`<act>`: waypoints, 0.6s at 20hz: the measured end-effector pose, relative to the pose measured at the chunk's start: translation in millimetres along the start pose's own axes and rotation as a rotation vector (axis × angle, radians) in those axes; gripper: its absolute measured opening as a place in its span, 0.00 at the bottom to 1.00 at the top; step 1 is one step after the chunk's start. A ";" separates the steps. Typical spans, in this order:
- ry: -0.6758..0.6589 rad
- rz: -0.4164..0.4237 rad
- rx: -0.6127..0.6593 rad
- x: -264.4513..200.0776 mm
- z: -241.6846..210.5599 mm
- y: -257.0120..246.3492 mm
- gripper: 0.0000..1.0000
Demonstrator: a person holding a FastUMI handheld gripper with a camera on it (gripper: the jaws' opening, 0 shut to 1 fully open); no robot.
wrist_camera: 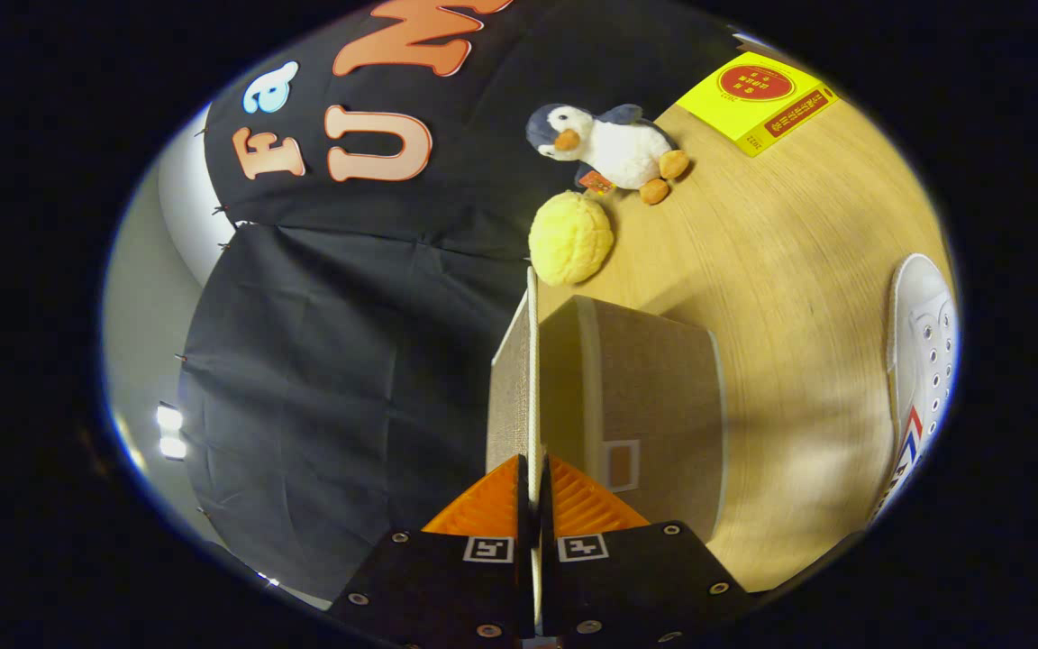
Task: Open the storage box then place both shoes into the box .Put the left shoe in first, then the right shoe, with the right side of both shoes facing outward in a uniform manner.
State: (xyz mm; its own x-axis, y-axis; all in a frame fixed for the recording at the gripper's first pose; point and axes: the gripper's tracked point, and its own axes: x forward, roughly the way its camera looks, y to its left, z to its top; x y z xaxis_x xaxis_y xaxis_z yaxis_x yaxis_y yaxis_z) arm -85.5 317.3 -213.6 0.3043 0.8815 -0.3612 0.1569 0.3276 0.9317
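Note:
My gripper (532, 478) is shut on the thin edge of the storage box's lid (519, 379), which stands raised edge-on and runs straight ahead from between the fingers. The view is rolled sideways. The brown fabric storage box (654, 397) sits on the wooden table (780, 270) just to the right of the fingers, its front showing a small label window. A white lace-up shoe (923, 361) with red and blue stripes lies on the table beyond the box to the right, partly cut off.
A plush penguin (614, 149) and a yellow textured ball (570, 237) lie on the table beyond the box near the black cloth wall. A yellow box with a red circle (758, 99) sits farther off.

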 end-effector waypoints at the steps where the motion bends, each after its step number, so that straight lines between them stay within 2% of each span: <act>1: -0.004 0.023 -0.005 -4.0 1.5 15.3 0.04; 6: -0.023 0.097 -0.117 5.9 3.4 93.3 0.06; 12: 0.006 0.117 -0.227 60.8 -15.1 156.0 0.09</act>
State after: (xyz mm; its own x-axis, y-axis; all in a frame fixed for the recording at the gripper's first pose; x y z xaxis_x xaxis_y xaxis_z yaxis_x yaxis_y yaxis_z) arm -56.8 427.1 -89.6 0.3024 0.9197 -0.2503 -0.0942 0.2901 0.9523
